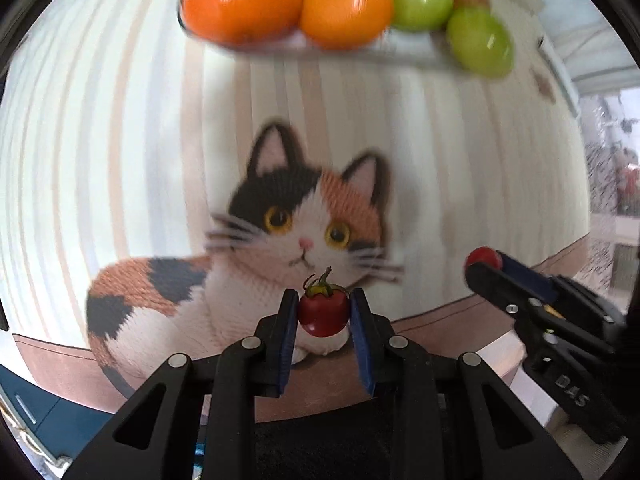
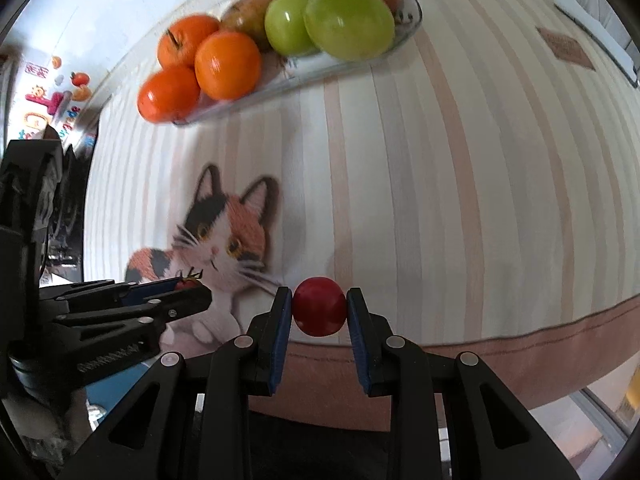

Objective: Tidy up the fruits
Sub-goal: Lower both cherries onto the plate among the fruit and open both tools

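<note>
My left gripper (image 1: 323, 306) is shut on a red cherry tomato with a green stem (image 1: 323, 314), held above the near edge of the table. My right gripper (image 2: 319, 308) is shut on a stemless red cherry tomato (image 2: 319, 312). The right gripper also shows at the right of the left wrist view (image 1: 486, 260), the left gripper at the left of the right wrist view (image 2: 192, 284). A glass tray (image 2: 412, 20) at the far side holds oranges (image 2: 227, 65), green apples (image 2: 349, 20) and brownish fruit (image 2: 244, 14).
A striped cloth (image 2: 460, 160) with a knitted calico cat picture (image 1: 296, 232) covers the table; its brown hem (image 2: 520, 356) marks the near edge. A small brown label (image 2: 565, 52) is sewn at the far right. Fridge magnets (image 2: 44, 96) show at far left.
</note>
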### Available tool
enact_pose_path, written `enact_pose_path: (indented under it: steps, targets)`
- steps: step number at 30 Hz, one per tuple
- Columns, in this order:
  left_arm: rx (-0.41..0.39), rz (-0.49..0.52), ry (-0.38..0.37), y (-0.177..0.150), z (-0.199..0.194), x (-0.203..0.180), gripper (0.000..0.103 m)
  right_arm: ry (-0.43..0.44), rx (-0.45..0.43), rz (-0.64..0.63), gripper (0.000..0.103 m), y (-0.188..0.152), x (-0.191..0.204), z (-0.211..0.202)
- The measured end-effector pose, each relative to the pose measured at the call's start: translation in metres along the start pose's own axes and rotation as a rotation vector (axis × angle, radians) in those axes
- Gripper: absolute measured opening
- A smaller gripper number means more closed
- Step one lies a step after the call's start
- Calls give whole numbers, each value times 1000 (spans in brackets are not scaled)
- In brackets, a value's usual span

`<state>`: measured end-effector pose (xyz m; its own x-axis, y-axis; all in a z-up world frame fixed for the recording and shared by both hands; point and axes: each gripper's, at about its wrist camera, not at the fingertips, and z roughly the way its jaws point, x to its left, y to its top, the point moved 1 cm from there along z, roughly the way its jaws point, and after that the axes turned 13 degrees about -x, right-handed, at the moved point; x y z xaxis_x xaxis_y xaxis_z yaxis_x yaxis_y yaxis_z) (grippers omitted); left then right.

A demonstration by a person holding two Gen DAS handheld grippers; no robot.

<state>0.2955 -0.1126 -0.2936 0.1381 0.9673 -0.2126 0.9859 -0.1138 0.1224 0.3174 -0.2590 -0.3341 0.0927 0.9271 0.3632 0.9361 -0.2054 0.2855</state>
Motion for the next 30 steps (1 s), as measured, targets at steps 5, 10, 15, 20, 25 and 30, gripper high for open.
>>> enact_pose_path:
  steps: [5,10,15,20,25,30]
  targets:
    - [-104,-27,-62,36,-47,1,23,59,-103,2,30,50,11,-27]
    - [-203,-34,-98,107,-77,5,23,91,-202,-33,30,112,22,-44]
    - [-187,-45,-111,167,-63,5,23,97,-229,-95,30,159,34,-31]
    - [-83,-28,-85,211,-32,6,23,92,-202,-155,30,184,47,-1]
    - [-16,10,-44,223,-10,8,24,88,-170,-204,30,190,61,27]
    - [38,12,-35,223,3,9,24,105,-155,-220,31,195,64,39]
